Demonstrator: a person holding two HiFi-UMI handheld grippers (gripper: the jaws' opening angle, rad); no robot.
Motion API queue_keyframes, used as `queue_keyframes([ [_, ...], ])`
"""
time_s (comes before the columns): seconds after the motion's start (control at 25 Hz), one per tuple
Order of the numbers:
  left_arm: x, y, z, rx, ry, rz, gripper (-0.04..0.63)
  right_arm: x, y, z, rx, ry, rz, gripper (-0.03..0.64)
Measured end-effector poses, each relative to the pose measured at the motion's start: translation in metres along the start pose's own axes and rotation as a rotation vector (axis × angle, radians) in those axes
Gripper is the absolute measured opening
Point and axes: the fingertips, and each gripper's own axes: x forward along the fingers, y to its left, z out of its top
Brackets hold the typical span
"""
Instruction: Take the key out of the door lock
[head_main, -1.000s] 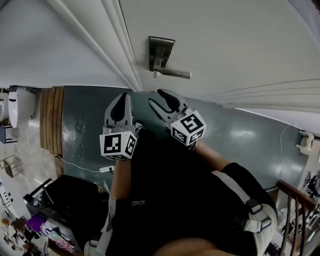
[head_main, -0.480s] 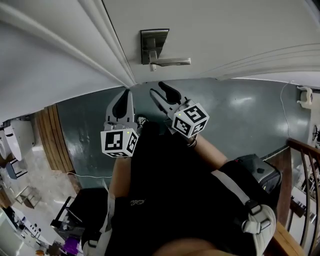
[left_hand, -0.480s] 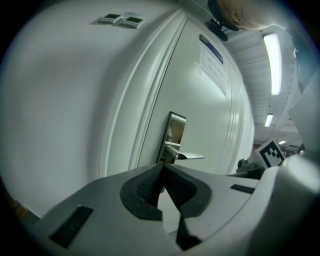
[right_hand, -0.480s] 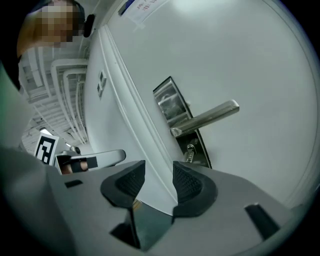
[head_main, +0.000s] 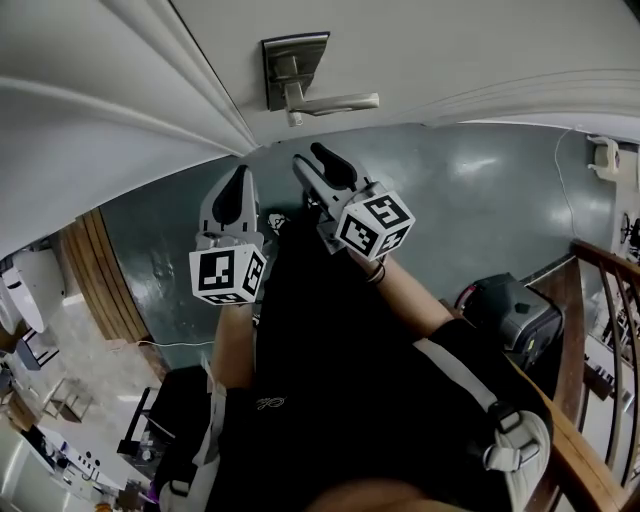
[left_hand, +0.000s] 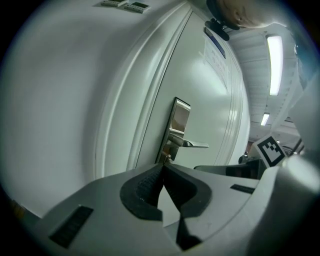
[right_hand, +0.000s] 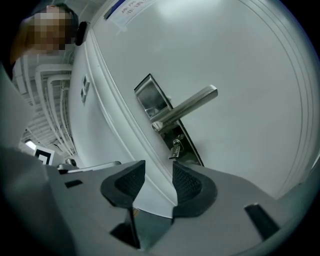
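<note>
A white door carries a steel lock plate (head_main: 293, 60) with a lever handle (head_main: 335, 102). A small key (right_hand: 175, 148) sticks out of the keyhole below the lever and also shows as the key (left_hand: 168, 158) just past the left jaws. My right gripper (right_hand: 159, 172) is open with nothing between its pads. It points at the key from a short way off and touches nothing. In the head view the right gripper (head_main: 308, 157) is just under the lever. My left gripper (head_main: 240, 180) hangs beside it, shut and empty, its tips (left_hand: 164, 165) meeting.
The door frame's mouldings (head_main: 190, 70) run left of the lock. Below lie dark green floor (head_main: 450, 200), a black bag (head_main: 510, 315) and a wooden railing (head_main: 590, 270) at the right. Wooden boards (head_main: 105, 270) and clutter are at the left.
The head view has swung, so the lock plate now sits higher and further left in it. Both grippers have edged slightly nearer the lock, with the jaws unchanged.
</note>
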Motion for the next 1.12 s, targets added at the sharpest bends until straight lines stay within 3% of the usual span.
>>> queue_keyframes([
  [0.44, 0.017, 0.002, -0.005, 0.003, 0.013, 0.038, 0.023, 0.028, -0.022, 0.011, 0.108, -0.030, 0.031, 0.179],
  [0.92, 0.021, 0.011, -0.003, -0.020, 0.008, 0.096, 0.023, 0.054, -0.041, 0.018, 0.432, -0.102, 0.112, 0.181],
  [1.12, 0.023, 0.014, 0.000, -0.037, -0.002, 0.116, 0.023, 0.063, -0.039, 0.027, 0.507, -0.127, 0.158, 0.183],
])
